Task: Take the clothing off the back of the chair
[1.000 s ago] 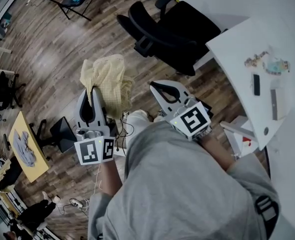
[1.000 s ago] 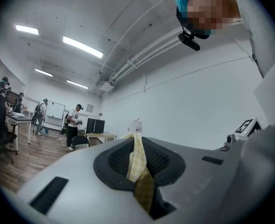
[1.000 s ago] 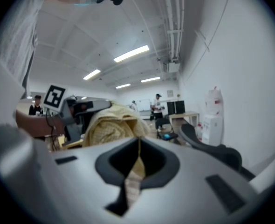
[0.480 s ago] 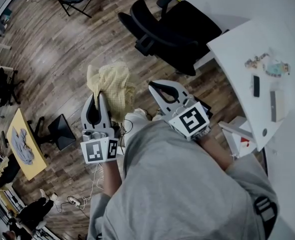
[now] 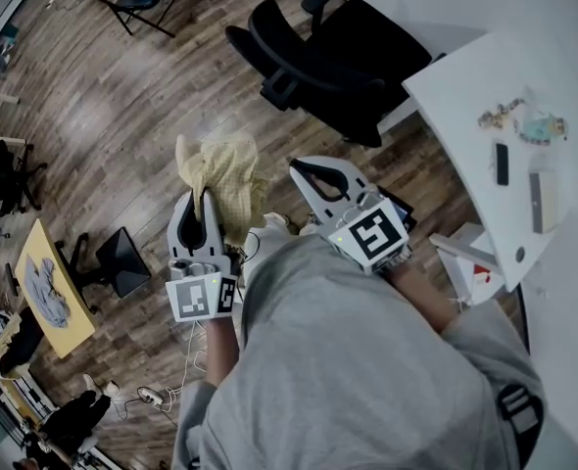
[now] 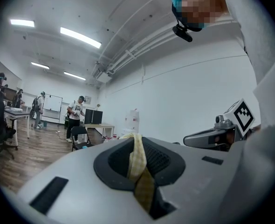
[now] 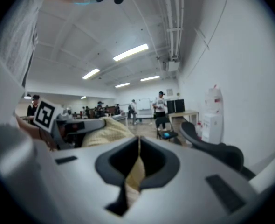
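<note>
Head view: the pale yellow checked cloth garment is off the black office chair and well apart from it. The left gripper pinches a fold so the rest hangs free. The right gripper idles beside it, jaws pressed together, seemingly empty.

Nearer the person than the black chair, a yellow cloth bunches at the left gripper, the right gripper just beside it, perhaps holding an edge; a white table stands right of the chair.
</note>
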A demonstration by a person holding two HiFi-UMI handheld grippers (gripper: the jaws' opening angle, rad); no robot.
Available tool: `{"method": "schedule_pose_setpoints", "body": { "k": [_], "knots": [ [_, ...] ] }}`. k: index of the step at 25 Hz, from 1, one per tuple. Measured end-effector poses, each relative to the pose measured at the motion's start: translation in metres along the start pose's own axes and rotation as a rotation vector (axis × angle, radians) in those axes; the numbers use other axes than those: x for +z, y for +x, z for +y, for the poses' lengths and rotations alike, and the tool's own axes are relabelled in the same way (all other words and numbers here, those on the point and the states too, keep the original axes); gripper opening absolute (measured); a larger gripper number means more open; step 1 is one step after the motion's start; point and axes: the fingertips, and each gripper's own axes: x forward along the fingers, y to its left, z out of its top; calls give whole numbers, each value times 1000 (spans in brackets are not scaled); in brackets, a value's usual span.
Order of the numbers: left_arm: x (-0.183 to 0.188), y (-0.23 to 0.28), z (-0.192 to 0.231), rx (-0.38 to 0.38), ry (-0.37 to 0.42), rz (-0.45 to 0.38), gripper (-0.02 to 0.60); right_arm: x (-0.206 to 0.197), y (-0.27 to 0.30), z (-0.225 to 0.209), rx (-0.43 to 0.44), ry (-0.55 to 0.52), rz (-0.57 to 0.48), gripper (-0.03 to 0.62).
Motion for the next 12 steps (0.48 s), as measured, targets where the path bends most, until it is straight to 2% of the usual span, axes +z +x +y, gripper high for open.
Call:
{"method": "schedule_pose_setpoints", "body": {
  "k": [12],
  "knots": [
    [-7,5,-11,-19,-5,18,72,1,6,2,20,-35,7,34]
  ]
}}
